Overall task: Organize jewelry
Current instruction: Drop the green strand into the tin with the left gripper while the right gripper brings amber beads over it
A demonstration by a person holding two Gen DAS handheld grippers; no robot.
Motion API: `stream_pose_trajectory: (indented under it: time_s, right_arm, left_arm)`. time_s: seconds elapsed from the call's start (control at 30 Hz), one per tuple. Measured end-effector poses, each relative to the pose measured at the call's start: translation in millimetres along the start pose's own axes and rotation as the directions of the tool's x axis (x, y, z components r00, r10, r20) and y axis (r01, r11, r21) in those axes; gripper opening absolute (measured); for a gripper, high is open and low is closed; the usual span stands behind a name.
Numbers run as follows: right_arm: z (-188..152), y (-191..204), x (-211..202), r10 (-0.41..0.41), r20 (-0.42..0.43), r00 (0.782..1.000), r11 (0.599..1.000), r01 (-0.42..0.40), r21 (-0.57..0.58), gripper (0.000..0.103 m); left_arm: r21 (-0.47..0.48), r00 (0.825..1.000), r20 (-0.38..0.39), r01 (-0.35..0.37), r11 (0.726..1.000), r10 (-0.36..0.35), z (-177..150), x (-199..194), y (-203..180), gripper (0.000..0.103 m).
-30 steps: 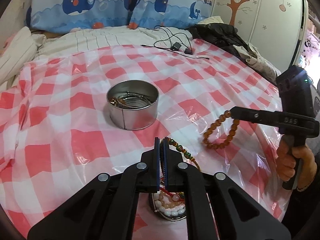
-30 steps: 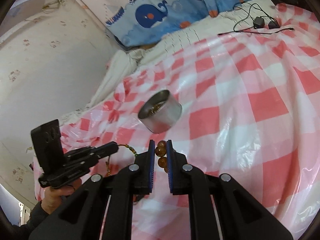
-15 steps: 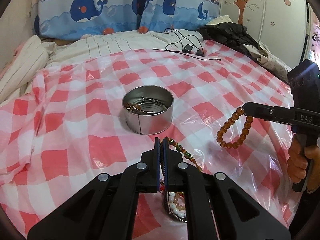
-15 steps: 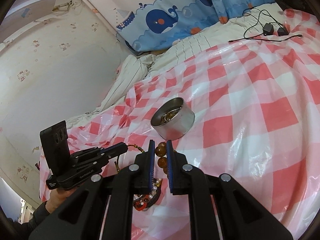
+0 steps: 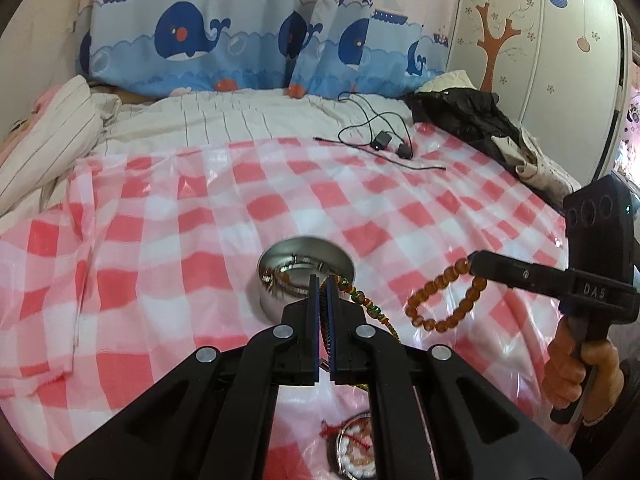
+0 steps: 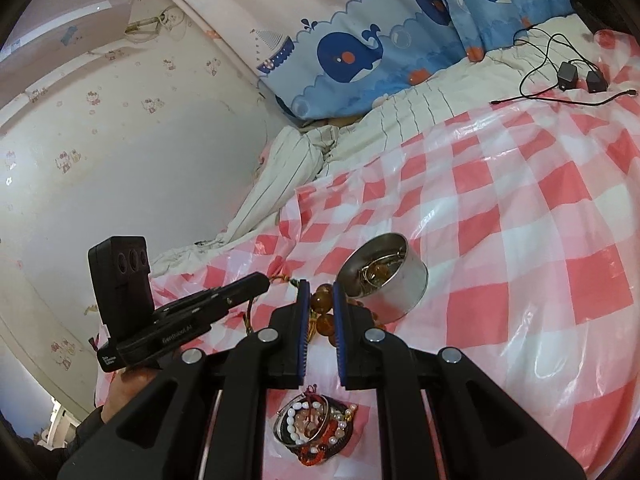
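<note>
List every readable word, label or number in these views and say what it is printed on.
"DAS" - on the body of the right gripper, seen from the left wrist camera.
A longer white word on the side of the left gripper, seen from the right wrist camera - too blurred to read for certain.
Two small white lines at that gripper's rear corner - too small to read.
No other text is legible.

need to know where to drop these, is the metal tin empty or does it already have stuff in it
Not empty: the metal tin already holds jewelry, with metal rings and amber beads visible inside.
</note>
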State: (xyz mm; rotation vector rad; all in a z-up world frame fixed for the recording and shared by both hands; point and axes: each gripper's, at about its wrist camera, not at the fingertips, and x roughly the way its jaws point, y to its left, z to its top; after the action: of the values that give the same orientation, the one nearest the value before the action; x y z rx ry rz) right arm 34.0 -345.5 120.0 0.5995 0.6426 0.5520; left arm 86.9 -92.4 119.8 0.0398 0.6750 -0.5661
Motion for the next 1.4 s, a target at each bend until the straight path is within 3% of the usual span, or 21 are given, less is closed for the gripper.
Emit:
stream_pose_trajectory:
  time_s: [0.4, 0.73, 0.8, 0.9, 1.1, 1.4]
  right_arm:
    - [30, -8, 4, 0.043, 0.039, 0.998, 0.999, -0.044, 0.021, 0.012]
    - [60, -7, 43, 0.093, 0.019, 0.995, 0.996, -0.093, 0.013, 0.012]
    - [63, -4, 54, 0.092, 0.008, 0.996, 0.996, -0.092, 0.003, 0.012]
    - [61, -6, 78, 0.064, -0.031, 0.997, 0.998, -0.064, -0.010, 0.012]
    - [40, -27, 120, -0.080, -0.197, 0.977, 0.997, 0.081, -0.002, 0.015]
    - [12, -27, 66, -0.164, -0.165, 0.973, 0.986, 0.167, 0.005, 0.024]
  left_arm:
    - [-0.008, 1.000, 0.005, -0.012, 1.000, 0.012, 14, 19, -1, 0.003]
    - [-0.118, 1.000, 0.009, -0.020, 0.993, 0.021, 25, 69, 28, 0.003]
    - [-0.131, 0.999, -0.032, -0.030, 0.991, 0.026, 26, 91, 33, 0.004]
    - [-0.097, 0.982, -0.167, -0.108, 0.989, 0.091, 18, 126, 40, 0.012]
    - [-0.085, 0.986, -0.108, -0.137, 0.987, 0.127, 7, 85, 46, 0.039]
    - [-0.046, 0.982, -0.115, -0.154, 0.987, 0.148, -31, 19, 33, 0.054]
